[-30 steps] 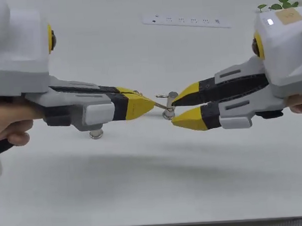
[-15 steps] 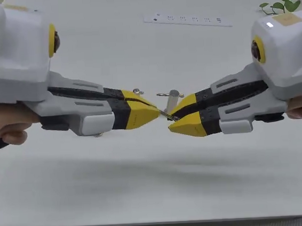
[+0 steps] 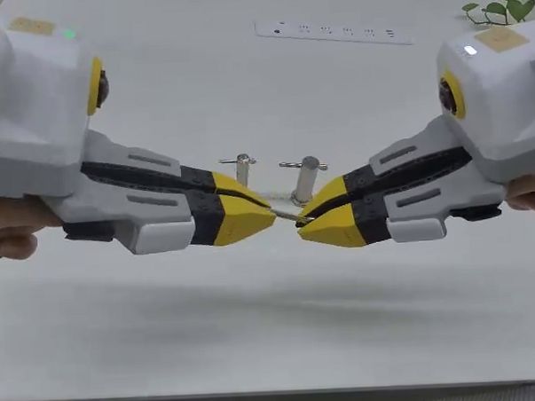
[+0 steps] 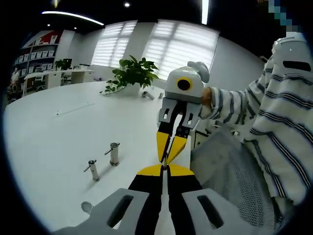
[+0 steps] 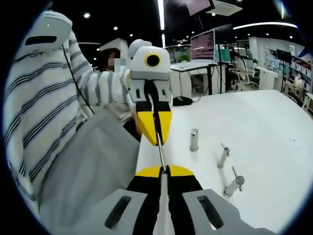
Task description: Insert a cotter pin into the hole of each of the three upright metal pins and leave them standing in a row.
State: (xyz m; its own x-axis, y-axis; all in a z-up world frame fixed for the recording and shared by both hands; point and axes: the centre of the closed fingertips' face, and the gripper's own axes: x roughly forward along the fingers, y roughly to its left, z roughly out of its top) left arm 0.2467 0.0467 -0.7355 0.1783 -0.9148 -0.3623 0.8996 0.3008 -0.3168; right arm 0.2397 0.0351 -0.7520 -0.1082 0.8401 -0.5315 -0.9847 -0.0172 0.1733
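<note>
**Nose-to-nose grip above the table.** The left gripper (image 3: 270, 216) and right gripper (image 3: 301, 227) have grey plastic bodies ending in wedge-shaped yellow tips. They meet tip to tip over a smooth white table (image 3: 255, 325). Both pairs of jaws are pressed closed. Each pinches one end of a thin wire cotter pin (image 3: 286, 216), which bridges the small gap between the tips, clear of the table. Just behind stand the left metal pin (image 3: 243, 169) and the right metal pin (image 3: 306, 179), both shiny upright cylinders crossed near the top by a wire. In the right gripper view a third metal pin (image 5: 194, 139) stands bare nearby.
</note>
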